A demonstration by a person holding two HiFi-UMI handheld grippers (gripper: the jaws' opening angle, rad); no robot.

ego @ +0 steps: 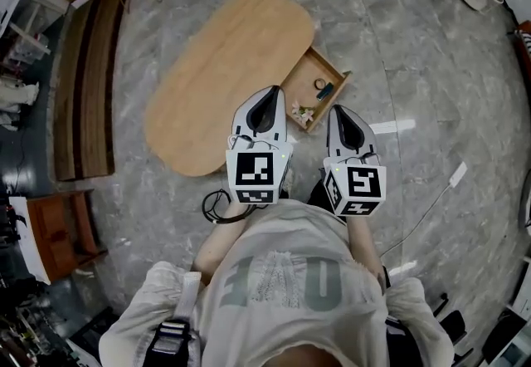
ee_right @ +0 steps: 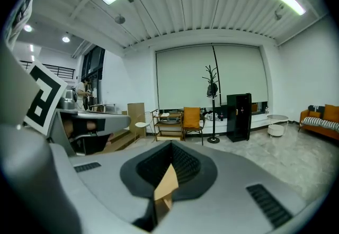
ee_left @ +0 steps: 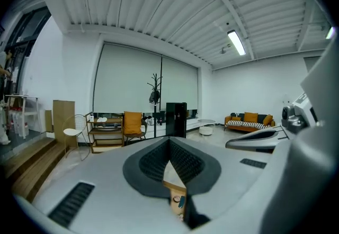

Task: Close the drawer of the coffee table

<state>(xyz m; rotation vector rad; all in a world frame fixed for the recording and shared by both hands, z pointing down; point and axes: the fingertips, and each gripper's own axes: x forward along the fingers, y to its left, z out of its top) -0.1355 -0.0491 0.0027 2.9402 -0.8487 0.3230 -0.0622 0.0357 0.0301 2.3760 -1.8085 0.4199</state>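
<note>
The drawer (ego: 309, 75) of the coffee table (ego: 220, 75) stands pulled out from the right-hand long side of the oval tabletop. A few small items (ego: 322, 89) lie inside it, and its front panel runs parallel to the table's edge. It slides across the table's length, so closing it appears to call for a push on that panel toward the far left.

The drawer lies just ahead of both tools, between their tips. The left gripper (ego: 273, 92) points over the near corner where drawer meets tabletop. The right gripper (ego: 338, 110) is over the grey stone floor (ego: 406, 41), just beside the front panel and seemingly better placed to push.

Both sets of jaws are closed and hold nothing. In the left gripper view the left gripper (ee_left: 169, 144) shows a sliver of the drawer (ee_left: 177, 201) below its shut tips. In the right gripper view the right gripper (ee_right: 170, 147) shows only pale wood.
</note>
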